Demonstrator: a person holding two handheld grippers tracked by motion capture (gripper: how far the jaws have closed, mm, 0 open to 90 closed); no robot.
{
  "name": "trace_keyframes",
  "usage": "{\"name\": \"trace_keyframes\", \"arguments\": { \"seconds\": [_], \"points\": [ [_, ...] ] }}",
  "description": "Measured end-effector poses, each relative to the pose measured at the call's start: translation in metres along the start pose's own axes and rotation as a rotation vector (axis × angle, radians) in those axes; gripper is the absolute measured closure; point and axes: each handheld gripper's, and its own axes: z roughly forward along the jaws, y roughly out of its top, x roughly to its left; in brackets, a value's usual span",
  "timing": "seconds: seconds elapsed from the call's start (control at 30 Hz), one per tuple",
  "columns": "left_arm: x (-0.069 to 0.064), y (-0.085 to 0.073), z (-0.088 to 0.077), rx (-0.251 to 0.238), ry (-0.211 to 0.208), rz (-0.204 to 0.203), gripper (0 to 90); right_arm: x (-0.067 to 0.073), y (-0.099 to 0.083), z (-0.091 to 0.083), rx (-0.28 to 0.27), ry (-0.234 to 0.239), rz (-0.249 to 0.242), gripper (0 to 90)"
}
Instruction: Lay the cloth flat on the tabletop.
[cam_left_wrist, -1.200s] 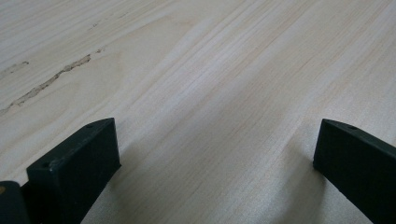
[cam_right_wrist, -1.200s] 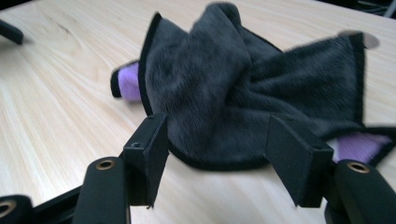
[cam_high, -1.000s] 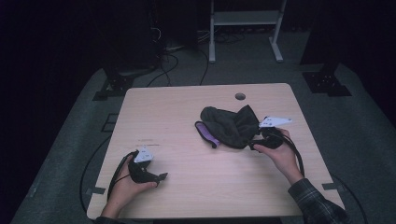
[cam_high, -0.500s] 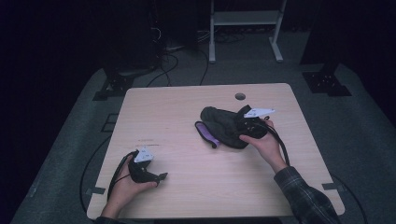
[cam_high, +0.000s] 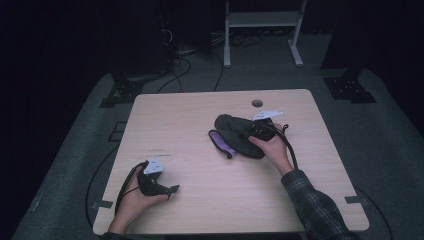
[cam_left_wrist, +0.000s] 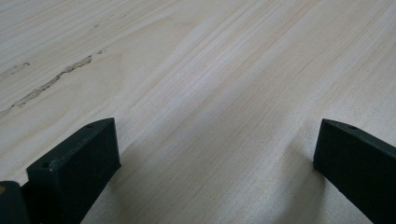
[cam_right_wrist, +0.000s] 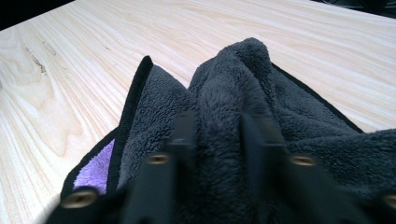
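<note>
We see a dark grey fleece cloth (cam_high: 239, 136) lying crumpled on the right half of the bench (cam_high: 200, 120), a little beyond the middle, near the round cable hole (cam_high: 257, 103) by the far edge. Its underside is purple (cam_high: 221, 142), and that colour shows along the near left edge where a black trim borders it. In the right gripper view the cloth (cam_right_wrist: 243, 107) rises in a soft ridge, with the purple lining (cam_right_wrist: 93, 172) peeking out at the lower left.

Our right claw (cam_high: 260, 131) sits on the right end of the cloth. Its jaws have just been closing, and a fold of the fleece stands pinched between them; they press into the pile from both sides, so we hold the cloth. The right hand (cam_high: 272, 147) wraps the claw's body, a plaid sleeve (cam_high: 312, 205) behind it, and the cable loops off to the right.

Our left claw (cam_high: 167, 189) rests well apart from the cloth, at the near left part of the bench, in the left hand (cam_high: 135, 197). In the left gripper view its jaws stand wide, with bare pale wood (cam_left_wrist: 210, 93) between them and nothing in their hold.

There are no containers on the bench. Beyond it, on the grey floor (cam_high: 390, 130), stand a white frame (cam_high: 260, 20) and some cables.
</note>
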Motion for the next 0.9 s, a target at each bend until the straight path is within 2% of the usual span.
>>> {"name": "trace_keyframes", "arguments": {
  "seconds": [0.03, 0.1, 0.2, 0.4, 0.6, 0.8, 0.83, 0.9],
  "points": [
    [0.0, 0.0, 0.0, 0.0, 0.0, 0.0, 0.0, 0.0, 0.001, -0.004, 0.0, 0.006, -0.005, 79.0],
    [0.0, 0.0, 0.0, 0.0, 0.0, -0.001, 0.0, 0.0, 0.002, -0.01, -0.004, 0.021, 0.002, 81.2],
    [0.0, 0.0, 0.0, 0.0, 0.002, -0.002, 0.0, 0.002, 0.003, -0.016, -0.01, 0.036, 0.004, 81.9],
    [0.0, 0.0, 0.0, 0.0, 0.003, -0.001, 0.0, 0.016, 0.01, -0.042, -0.056, 0.095, -0.029, 82.5],
    [0.0, 0.0, 0.0, -0.002, 0.003, -0.004, 0.0, 0.036, 0.017, -0.065, -0.095, 0.164, -0.061, 82.7],
    [-0.001, 0.0, 0.0, -0.001, 0.002, -0.007, 0.0, 0.063, 0.018, -0.08, -0.111, 0.257, -0.122, 82.7],
    [-0.001, 0.0, 0.0, -0.001, 0.002, -0.007, 0.0, 0.063, 0.018, -0.08, -0.111, 0.257, -0.122, 82.7],
    [-0.001, -0.001, -0.001, 0.0, 0.003, -0.005, 0.0, 0.075, 0.015, -0.087, -0.115, 0.309, -0.139, 82.7]
  ]
}}
